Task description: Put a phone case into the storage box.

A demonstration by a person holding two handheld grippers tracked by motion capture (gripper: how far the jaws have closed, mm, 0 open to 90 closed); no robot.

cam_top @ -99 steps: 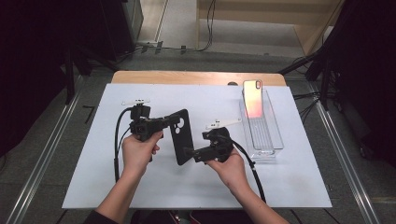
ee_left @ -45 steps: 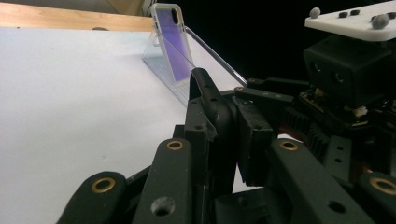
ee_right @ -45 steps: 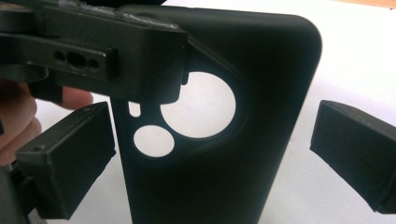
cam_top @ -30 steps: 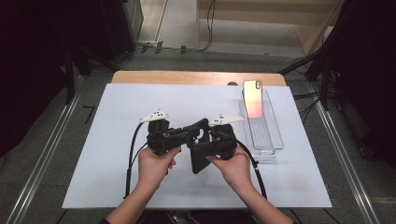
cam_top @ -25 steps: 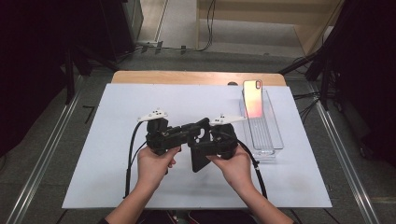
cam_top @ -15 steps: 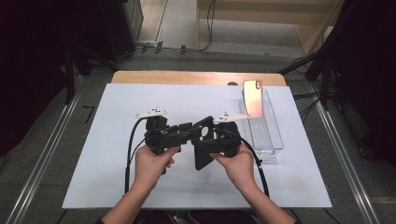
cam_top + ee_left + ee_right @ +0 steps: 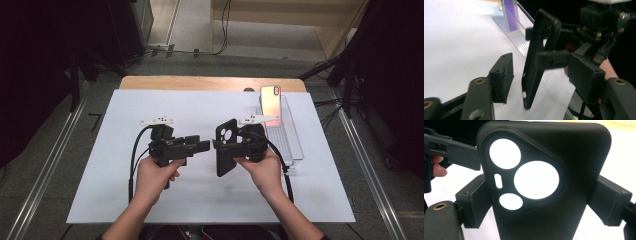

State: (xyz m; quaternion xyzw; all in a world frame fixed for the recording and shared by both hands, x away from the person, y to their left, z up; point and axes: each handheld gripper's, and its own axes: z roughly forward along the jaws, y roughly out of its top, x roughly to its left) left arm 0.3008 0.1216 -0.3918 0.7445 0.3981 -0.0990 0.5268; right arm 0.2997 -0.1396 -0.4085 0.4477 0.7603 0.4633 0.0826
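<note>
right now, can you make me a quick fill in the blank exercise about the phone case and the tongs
1. The black phone case is clamped by the ____ tongs.
2. The left tongs have just been opening; their pads stand ____ the case.
3. The phone stands upright in the clear ____ at the table's right side.
4. The camera cutout of the case has ____ round holes.

Missing words: right; apart from; tray; three

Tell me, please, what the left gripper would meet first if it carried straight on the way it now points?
Most likely the black phone case, held edge-on just beyond the left gripper, whose jaws have just been opening and hold nothing. The right gripper clamps that case. Depth is hard to judge.
</note>
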